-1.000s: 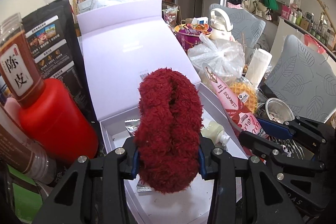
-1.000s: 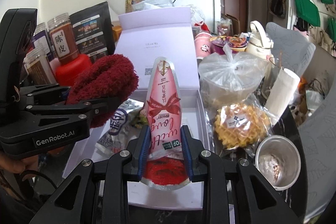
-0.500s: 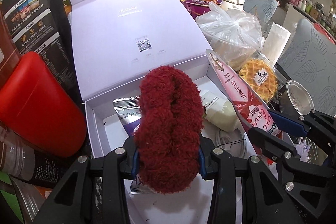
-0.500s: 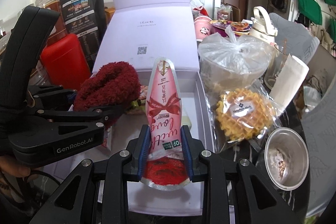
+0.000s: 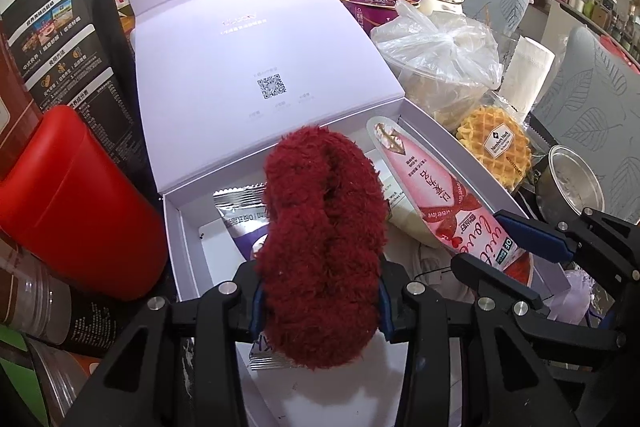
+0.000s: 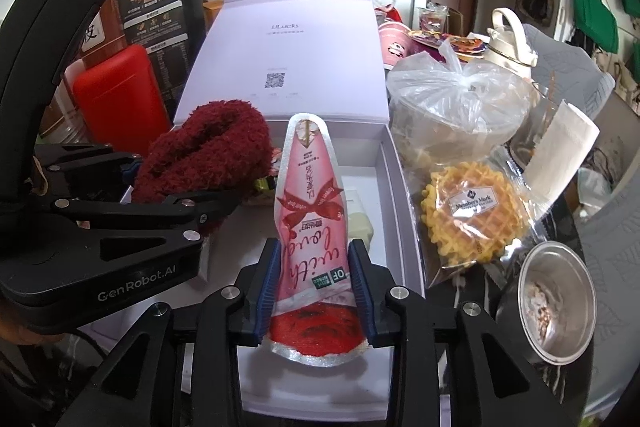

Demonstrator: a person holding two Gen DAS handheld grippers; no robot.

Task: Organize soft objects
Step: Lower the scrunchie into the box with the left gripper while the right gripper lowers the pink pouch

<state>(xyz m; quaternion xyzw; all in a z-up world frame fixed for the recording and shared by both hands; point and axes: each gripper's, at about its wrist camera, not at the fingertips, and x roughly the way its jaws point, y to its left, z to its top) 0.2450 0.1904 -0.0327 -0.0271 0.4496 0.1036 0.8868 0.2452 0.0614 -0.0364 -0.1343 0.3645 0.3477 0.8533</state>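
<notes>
A dark red fluffy sock (image 5: pixel 320 227) stands between the pads of my left gripper (image 5: pixel 318 303), over the front of the open white box (image 5: pixel 172 227). The pads still press on it while the jaws are opening. A tall pink pouch (image 6: pixel 310 211) with a red bow print stands in my right gripper (image 6: pixel 314 275), over the box's right half (image 6: pixel 400 195). Those jaws are opening too, and the blue pads still touch the pouch's sides. The left wrist view shows the pouch (image 5: pixel 436 195) just right of the sock.
Inside the box lie a silver-purple sachet (image 5: pixel 240 223) and a cream bottle (image 5: pixel 404 219). Its lid (image 5: pixel 240 67) leans back. A red-lidded jar (image 5: pixel 72 195) stands close on the left. A bagged waffle (image 6: pixel 472 211), a metal tin (image 6: pixel 556 295) and a knotted plastic bag (image 6: pixel 456 99) crowd the right.
Both grippers have come down toward the box and tipped further downward, each with its item. The right gripper's pads stand slightly wider around the pouch.
</notes>
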